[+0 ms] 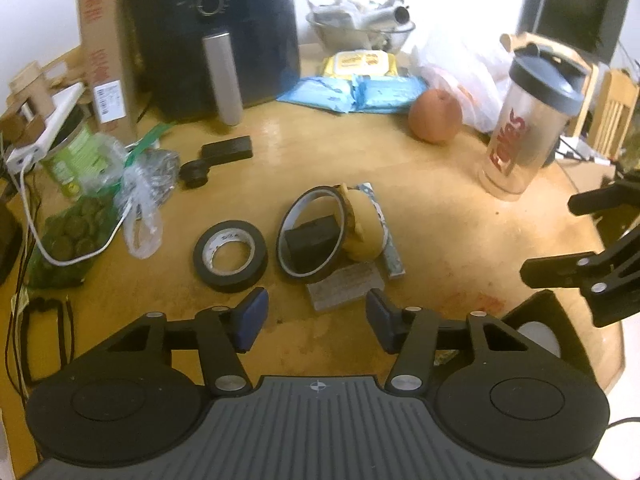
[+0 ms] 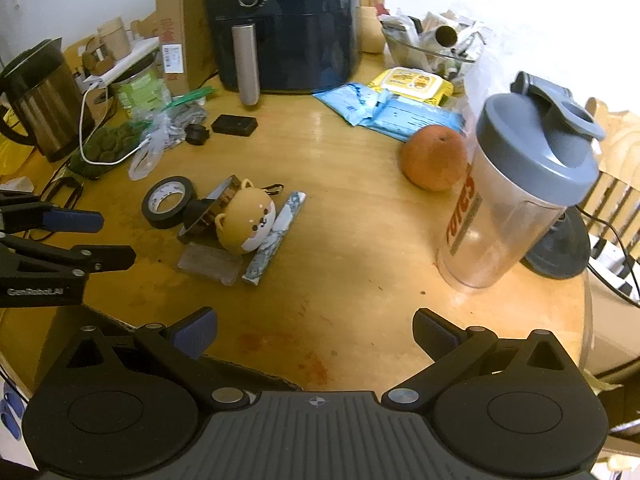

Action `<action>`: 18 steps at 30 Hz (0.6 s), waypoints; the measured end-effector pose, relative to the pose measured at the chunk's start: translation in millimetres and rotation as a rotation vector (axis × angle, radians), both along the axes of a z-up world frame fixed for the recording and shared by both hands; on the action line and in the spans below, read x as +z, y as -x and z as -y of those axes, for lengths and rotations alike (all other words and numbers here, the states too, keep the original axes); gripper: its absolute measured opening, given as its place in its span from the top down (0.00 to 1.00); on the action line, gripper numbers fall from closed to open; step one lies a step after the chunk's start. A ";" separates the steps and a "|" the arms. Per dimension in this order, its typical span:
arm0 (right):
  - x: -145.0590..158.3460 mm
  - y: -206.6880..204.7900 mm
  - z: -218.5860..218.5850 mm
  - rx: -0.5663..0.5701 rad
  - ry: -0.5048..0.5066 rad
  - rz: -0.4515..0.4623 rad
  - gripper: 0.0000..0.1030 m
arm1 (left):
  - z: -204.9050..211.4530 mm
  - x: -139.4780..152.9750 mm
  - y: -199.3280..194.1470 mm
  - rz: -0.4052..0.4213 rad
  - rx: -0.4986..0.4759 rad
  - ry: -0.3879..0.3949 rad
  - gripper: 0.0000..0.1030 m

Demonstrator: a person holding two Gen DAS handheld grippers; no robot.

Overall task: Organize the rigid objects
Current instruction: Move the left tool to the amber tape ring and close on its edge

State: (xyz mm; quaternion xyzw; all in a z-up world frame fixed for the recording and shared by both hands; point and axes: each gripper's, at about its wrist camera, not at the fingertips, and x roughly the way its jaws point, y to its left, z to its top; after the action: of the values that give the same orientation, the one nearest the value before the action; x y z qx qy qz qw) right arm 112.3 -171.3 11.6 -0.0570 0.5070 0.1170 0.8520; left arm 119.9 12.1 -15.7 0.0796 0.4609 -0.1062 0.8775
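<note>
A small pile lies mid-table. A black tape roll (image 1: 231, 255) (image 2: 168, 202) lies flat. Beside it a thin tape ring (image 1: 289, 216) (image 2: 224, 196) stands on edge, with a black block (image 1: 314, 236) showing through it. A tan dog-shaped toy (image 1: 362, 232) (image 2: 246, 222) leans against the ring, on a grey flat pad (image 1: 344, 286) (image 2: 210, 262) and a patterned bar (image 1: 390, 258) (image 2: 276, 236). My left gripper (image 1: 316, 320) (image 2: 104, 240) hovers just short of the pad, open and empty. My right gripper (image 2: 316, 334) (image 1: 560, 236) is open over bare wood, nearer the table's front.
A shaker bottle (image 2: 516, 196) and an orange (image 2: 434, 158) stand to the right. At the back are a black air fryer (image 2: 280, 20), blue wipe packs (image 2: 384, 108) and a bowl of clutter (image 2: 432, 44). On the left are a kettle (image 2: 40, 100), plastic bags (image 1: 136, 200) and a white cable (image 1: 72, 256).
</note>
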 end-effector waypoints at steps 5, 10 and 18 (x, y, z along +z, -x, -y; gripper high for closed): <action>-0.7 0.2 6.9 -0.040 0.005 -0.006 0.00 | 8.5 -8.1 -8.0 0.006 -0.045 -0.043 0.50; -2.0 1.3 13.3 -0.079 0.005 -0.012 0.00 | 16.9 -17.6 -17.5 0.014 -0.080 -0.091 0.53; -4.4 3.1 19.8 -0.126 0.009 -0.020 0.00 | 33.0 -33.9 -29.4 0.034 -0.146 -0.186 0.63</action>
State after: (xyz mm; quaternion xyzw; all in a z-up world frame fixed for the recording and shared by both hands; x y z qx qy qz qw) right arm 109.2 -191.1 7.2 -0.0275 0.5187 0.0614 0.8523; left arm 149.4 -20.9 -49.6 0.1957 0.4468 -0.1252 0.8639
